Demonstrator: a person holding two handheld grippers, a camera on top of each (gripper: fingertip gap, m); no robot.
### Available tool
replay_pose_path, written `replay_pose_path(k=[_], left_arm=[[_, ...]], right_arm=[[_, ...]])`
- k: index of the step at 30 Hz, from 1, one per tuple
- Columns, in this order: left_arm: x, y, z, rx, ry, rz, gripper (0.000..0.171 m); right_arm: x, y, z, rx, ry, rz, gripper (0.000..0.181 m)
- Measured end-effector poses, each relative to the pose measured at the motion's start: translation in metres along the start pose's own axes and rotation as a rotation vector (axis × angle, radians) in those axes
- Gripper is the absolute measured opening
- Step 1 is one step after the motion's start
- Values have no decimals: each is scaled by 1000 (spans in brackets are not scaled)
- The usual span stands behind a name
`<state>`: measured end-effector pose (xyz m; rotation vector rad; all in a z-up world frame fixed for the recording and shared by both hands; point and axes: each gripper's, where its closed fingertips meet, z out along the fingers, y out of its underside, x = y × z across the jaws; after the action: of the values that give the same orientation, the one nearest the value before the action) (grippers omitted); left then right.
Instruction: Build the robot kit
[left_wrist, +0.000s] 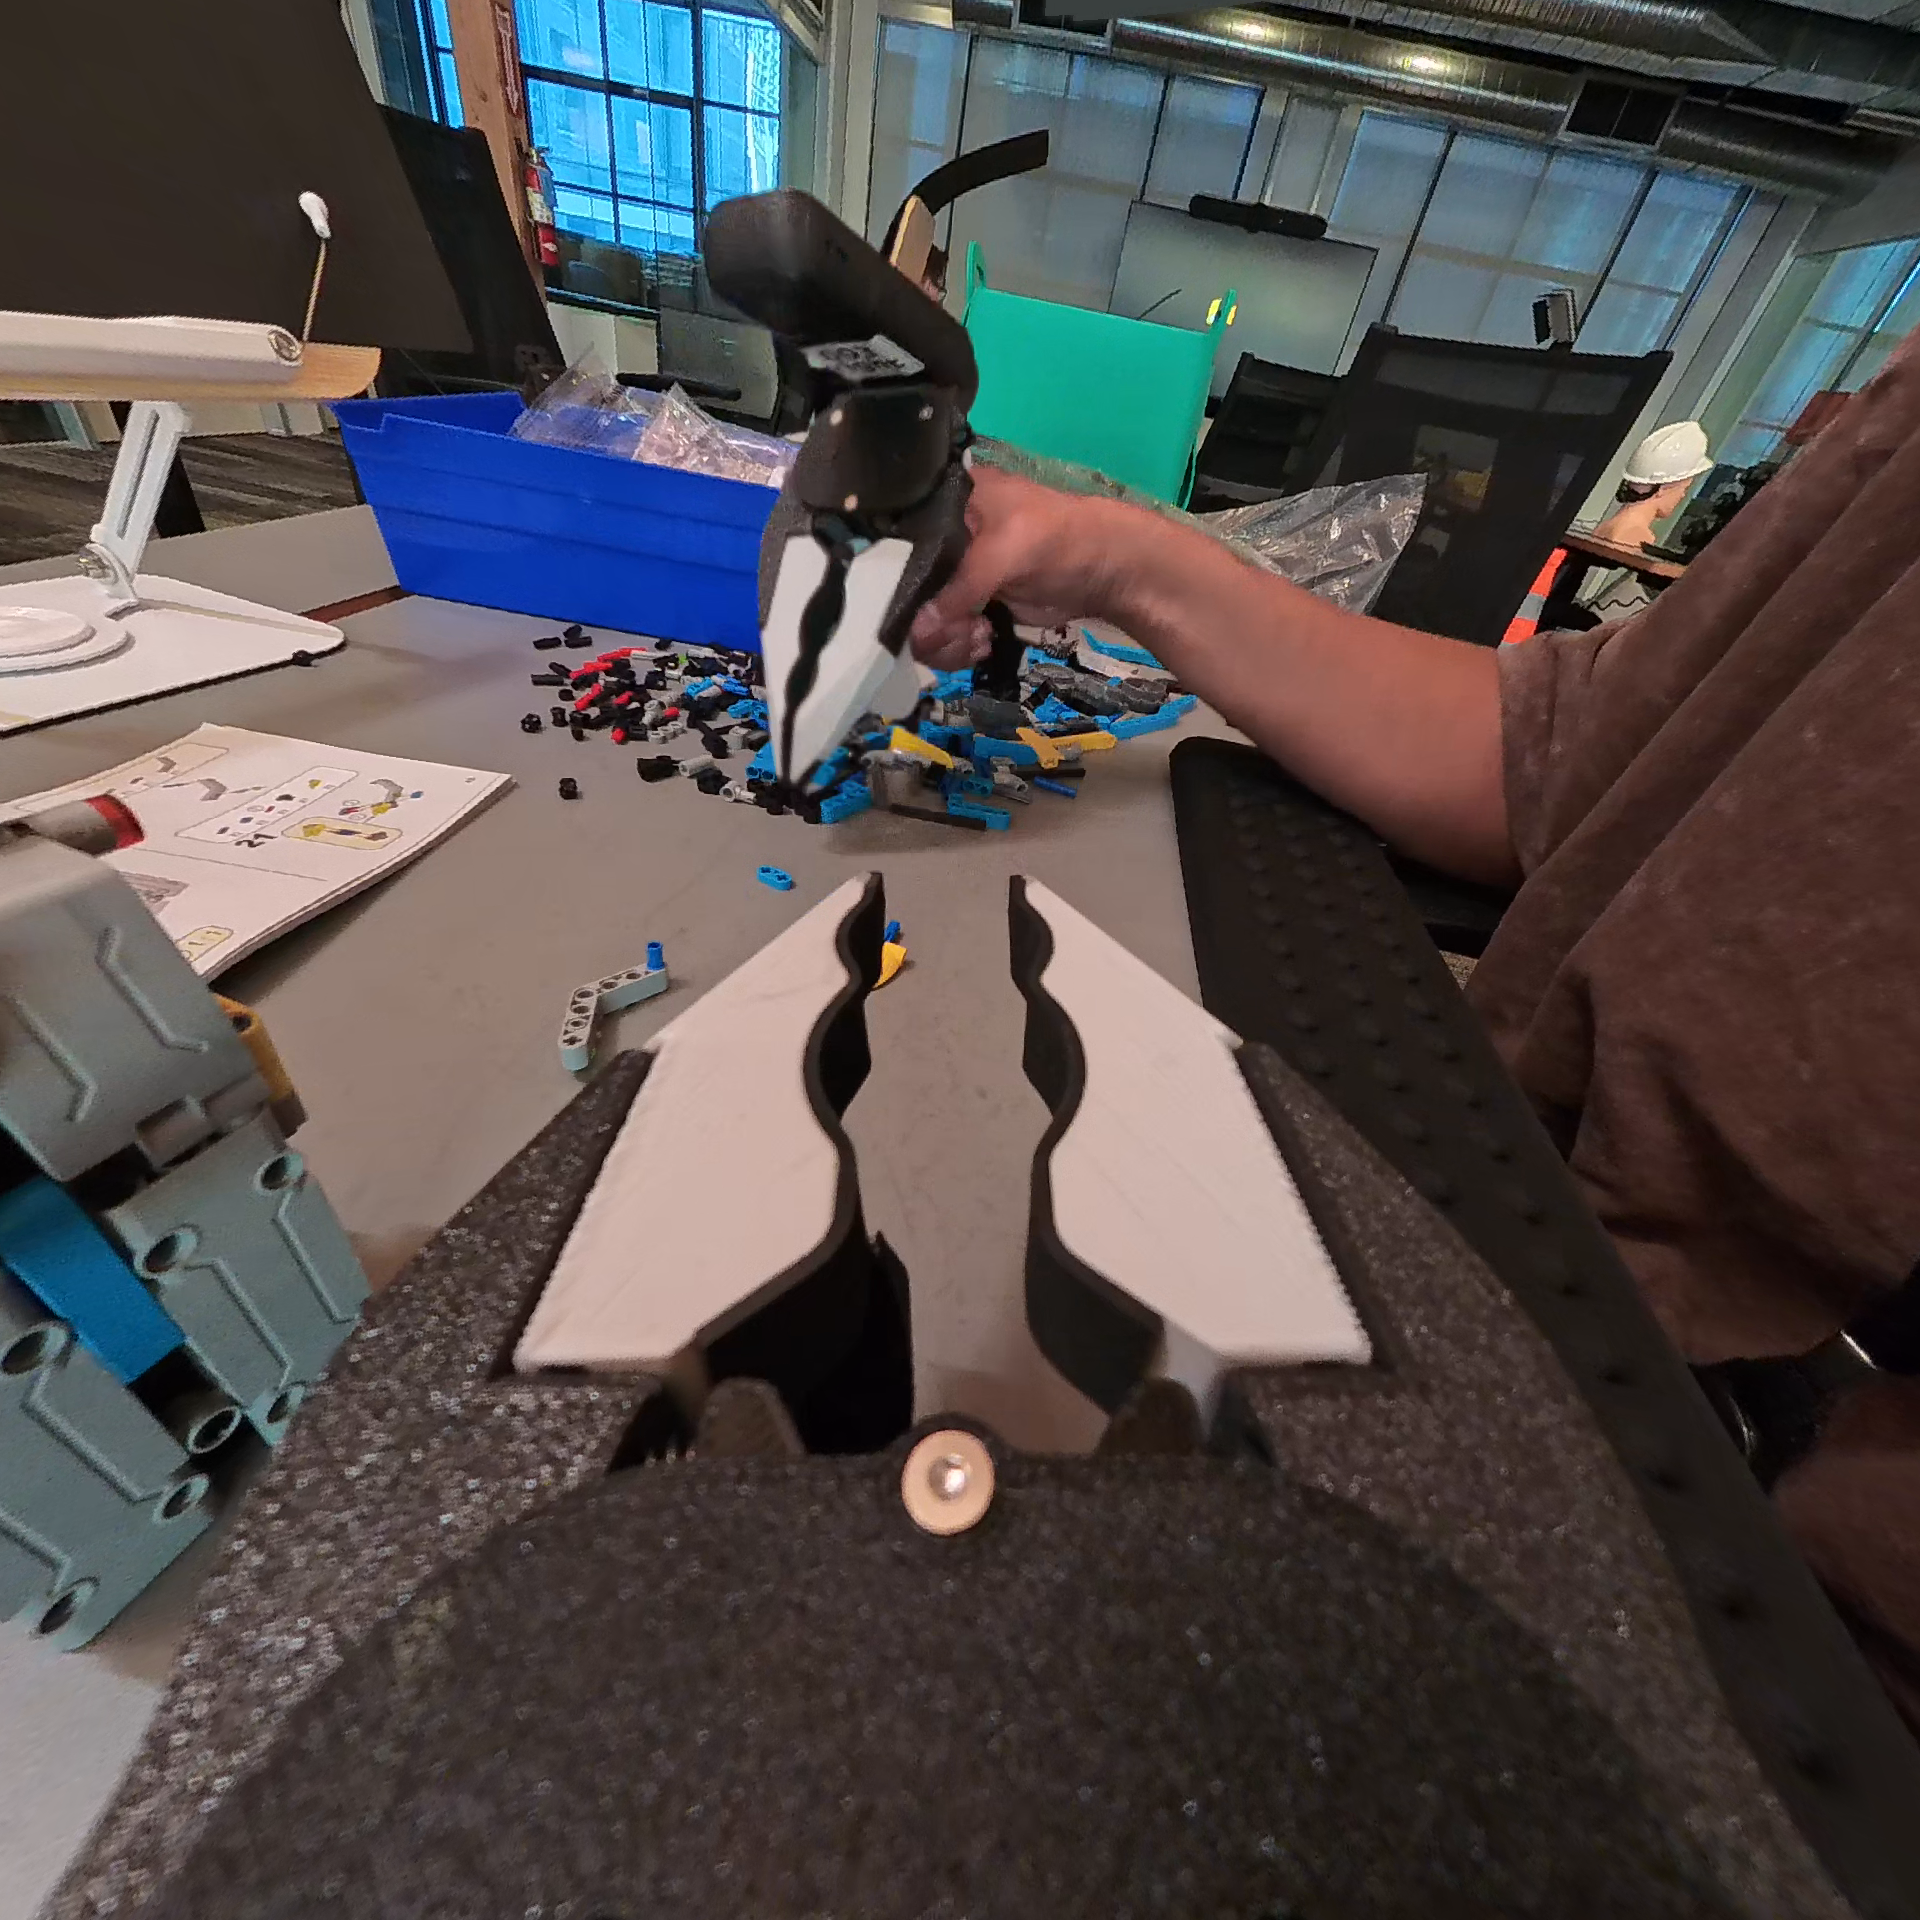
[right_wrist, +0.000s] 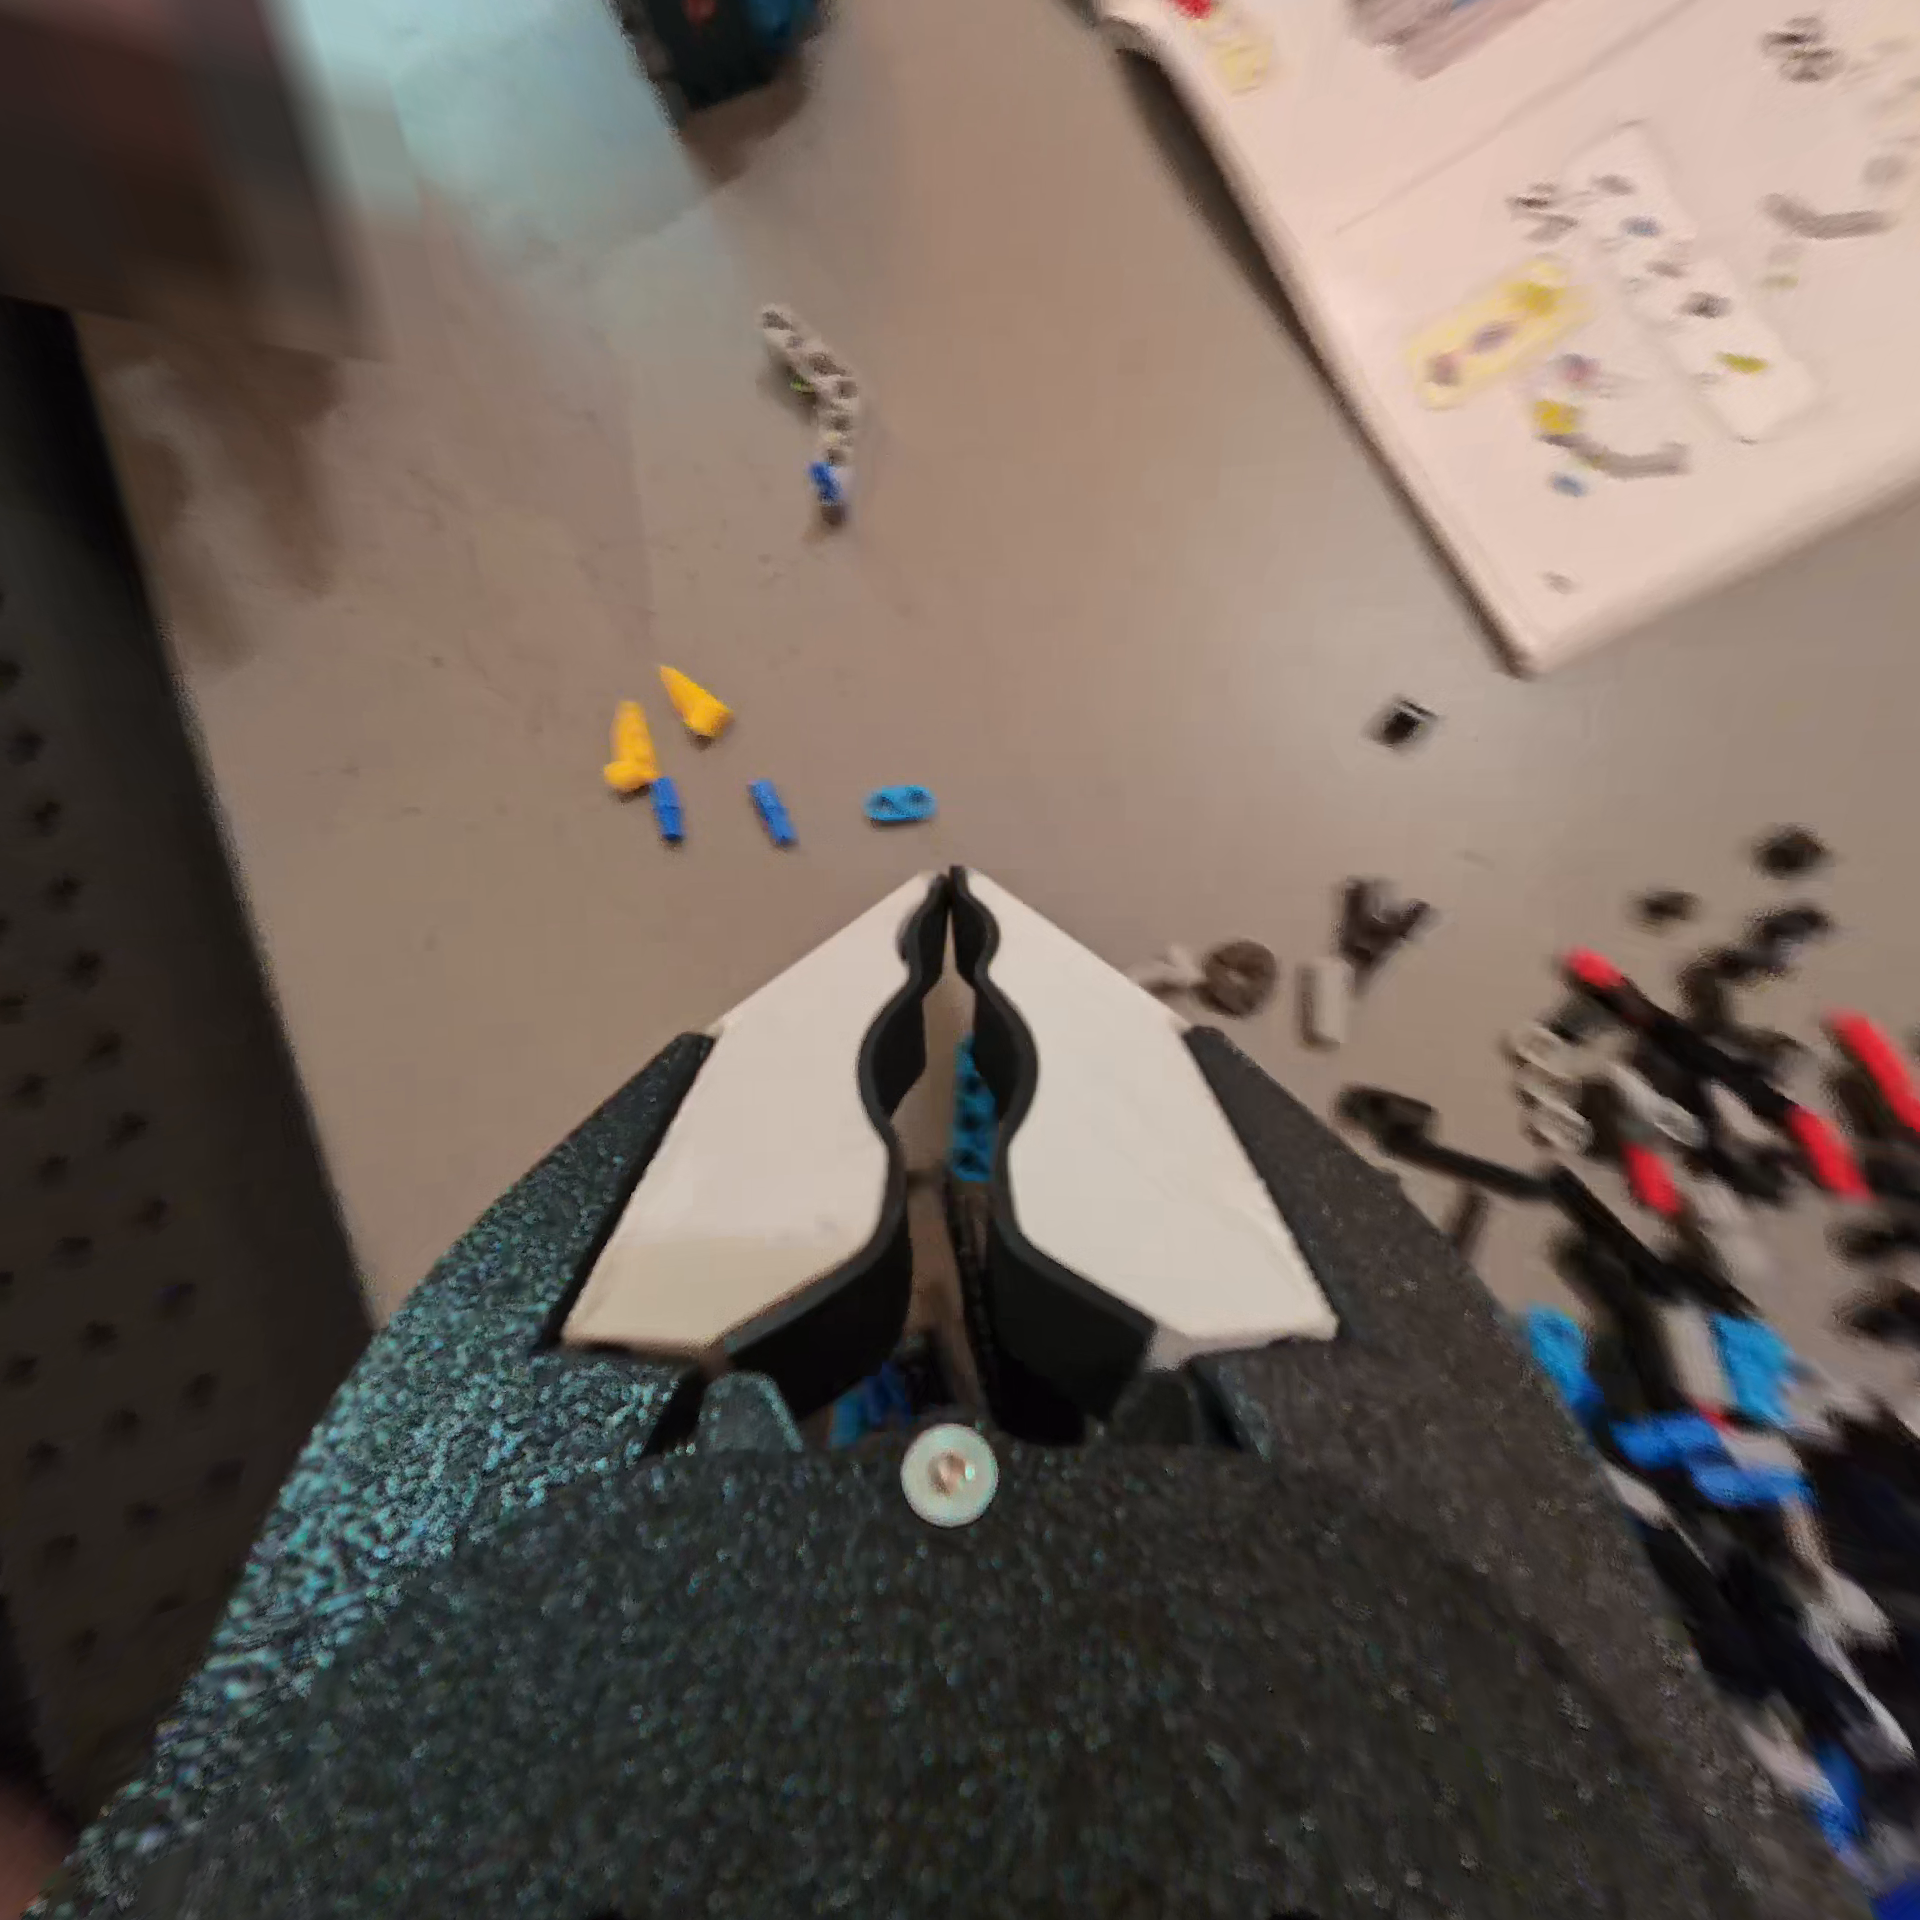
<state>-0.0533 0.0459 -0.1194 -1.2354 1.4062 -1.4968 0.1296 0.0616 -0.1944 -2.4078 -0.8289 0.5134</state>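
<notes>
The left gripper (left_wrist: 945, 883) is hovering with fingers spread apart above the grey table (left_wrist: 499, 956), holding nothing, near a bent grey beam (left_wrist: 608, 1006). The right gripper (right_wrist: 953, 876) is pointing down beside the brick pile (left_wrist: 862, 727), tips pressed together, with a blue beam (right_wrist: 971, 1117) showing between its fingers; whether it is gripped, I cannot tell

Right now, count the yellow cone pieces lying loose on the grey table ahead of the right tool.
2. One yellow cone lies farther out; the other yellow cone sits beside it, by a blue pin. More may hide in the blurred pile.
</notes>
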Motion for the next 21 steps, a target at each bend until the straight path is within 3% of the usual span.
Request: replay_pose_path(k=[3, 8, 12, 15, 21], left_arm=[[0, 0, 0, 2, 0, -2, 24], [0, 0, 0, -1, 0, -2, 24], [0, 0, 0, 0, 0, -6, 24], [0, 0, 0, -2, 1, 0, 24], [0, 0, 0, 0, 1, -1, 24]], right_arm=[[34, 9, -26, 2, 173, 33, 2], [104, 15, -91, 159, 534, 220, 5], [94, 39, -71, 49, 410, 260, 11], [104, 57, -66, -58, 494, 215, 10], [114, 72, -58, -62, 483, 286, 12]])
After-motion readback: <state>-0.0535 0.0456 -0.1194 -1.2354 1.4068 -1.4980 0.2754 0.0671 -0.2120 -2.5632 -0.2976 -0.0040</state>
